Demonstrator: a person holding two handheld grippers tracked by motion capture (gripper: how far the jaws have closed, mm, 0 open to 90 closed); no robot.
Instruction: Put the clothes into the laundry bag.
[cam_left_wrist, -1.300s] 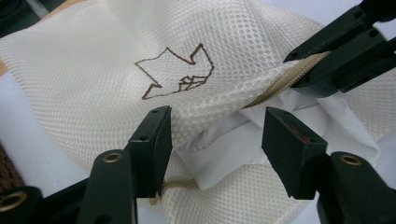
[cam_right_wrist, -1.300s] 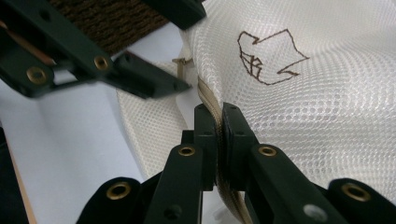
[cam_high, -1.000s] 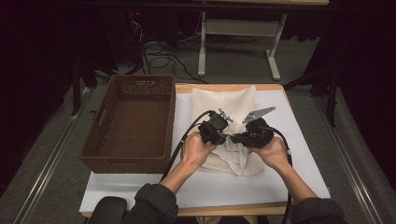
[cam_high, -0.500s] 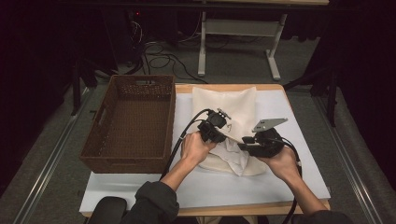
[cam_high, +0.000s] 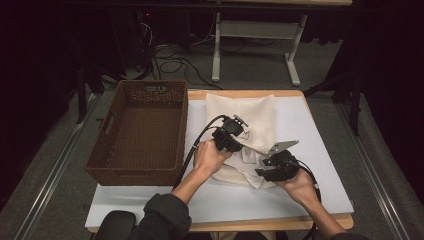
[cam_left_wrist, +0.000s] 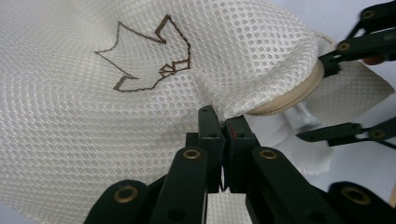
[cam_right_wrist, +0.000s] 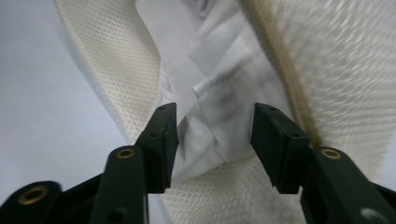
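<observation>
My left gripper (cam_left_wrist: 223, 128) pinches the mesh bag (cam_left_wrist: 140, 93) on the tabletop (cam_high: 320, 150). My right gripper (cam_right_wrist: 212, 140) has just been opening around the white cloth (cam_right_wrist: 210, 107), not squeezing. It could grab mesh instead.

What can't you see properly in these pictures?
- High view: the left gripper jaws and what they pinch are too small to tell.
- Left gripper view: the mesh bag runs off the picture's edges, so its full shape is cut off.
- Right gripper view: the white cloth is blurred, and the bag's rim hides how far in it goes.
- High view: the basket near wall hides part of its floor.
</observation>
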